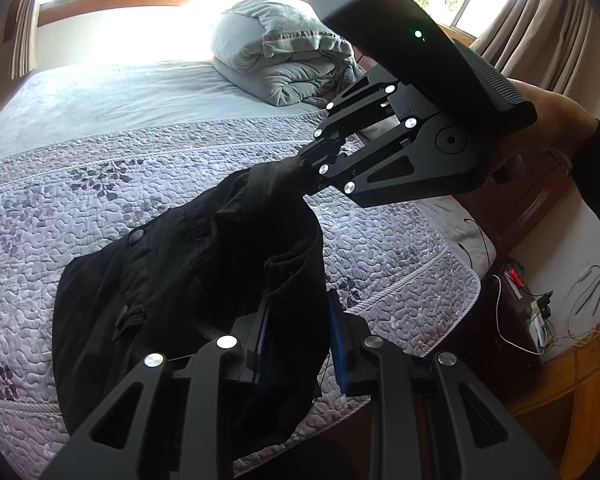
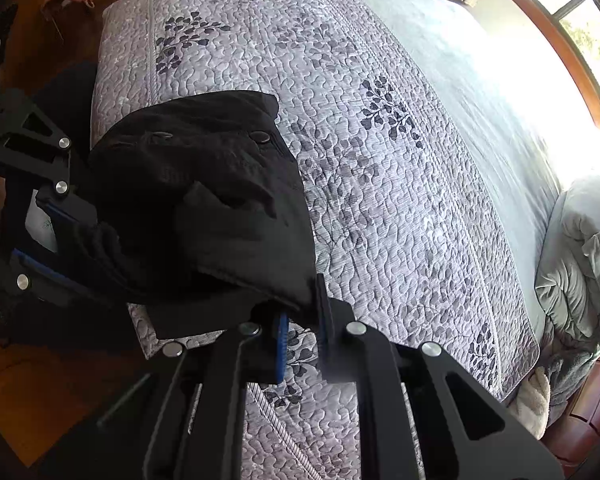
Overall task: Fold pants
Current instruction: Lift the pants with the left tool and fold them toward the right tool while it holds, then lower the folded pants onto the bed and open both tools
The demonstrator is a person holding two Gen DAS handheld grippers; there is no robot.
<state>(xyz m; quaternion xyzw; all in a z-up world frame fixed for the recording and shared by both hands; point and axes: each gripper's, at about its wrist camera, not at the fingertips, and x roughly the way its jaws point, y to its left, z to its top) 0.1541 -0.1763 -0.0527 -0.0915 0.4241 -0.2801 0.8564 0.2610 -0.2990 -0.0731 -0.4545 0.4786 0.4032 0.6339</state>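
Note:
The black pants hang bunched between my two grippers above the quilted bed. My left gripper is shut on the waistband's near end; its blue pads pinch the cloth. My right gripper shows across from it, shut on the waistband's other end. In the right wrist view the pants fill the left middle, my right gripper is shut on a corner of them, and my left gripper holds the other end at the left edge. A button faces up.
A folded grey comforter lies at the bed's head; it also shows in the right wrist view. The bed's side edge drops to a wooden floor with cables and a nightstand. Windows stand behind the bed.

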